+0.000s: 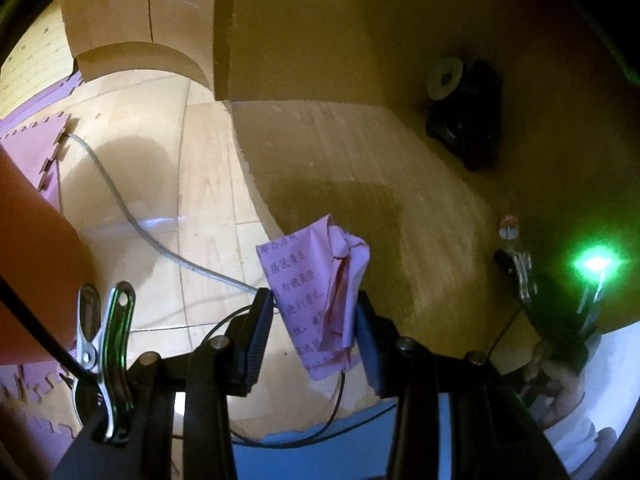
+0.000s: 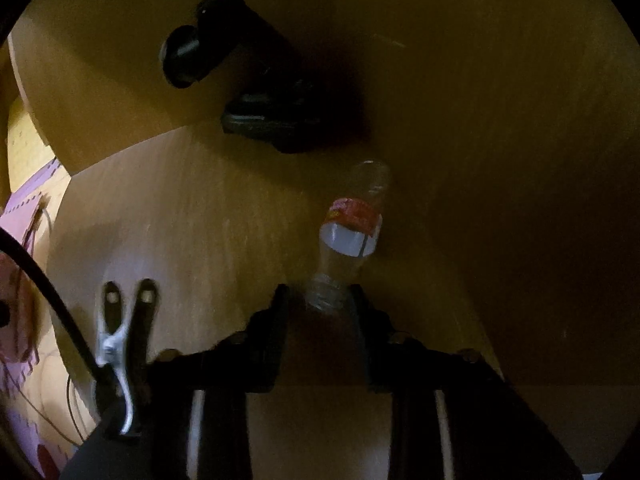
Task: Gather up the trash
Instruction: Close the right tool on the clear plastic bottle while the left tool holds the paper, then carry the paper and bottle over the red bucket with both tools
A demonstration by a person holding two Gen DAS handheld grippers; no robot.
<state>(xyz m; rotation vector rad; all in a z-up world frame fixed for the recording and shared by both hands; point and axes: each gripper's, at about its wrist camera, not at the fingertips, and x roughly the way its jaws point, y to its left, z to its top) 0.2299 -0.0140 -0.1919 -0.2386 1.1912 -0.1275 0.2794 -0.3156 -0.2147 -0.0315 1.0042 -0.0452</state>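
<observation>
Trash: crumpled pink paper [image 1: 320,300], light, soft, clamped mid-frame in your left fingers [image 1: 262,336]. Empty bottle [image 2: 352,228], slippery, crushable: right fingers [image 2: 280,320] clamped at neck.

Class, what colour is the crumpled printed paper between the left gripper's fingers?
Pink, with dark printed characters: crumpled paper, clearest in the left wrist view.

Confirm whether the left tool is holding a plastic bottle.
No. In the left wrist view the left tool grips a crumpled pink printed paper between its fingers, not a bottle.
</observation>
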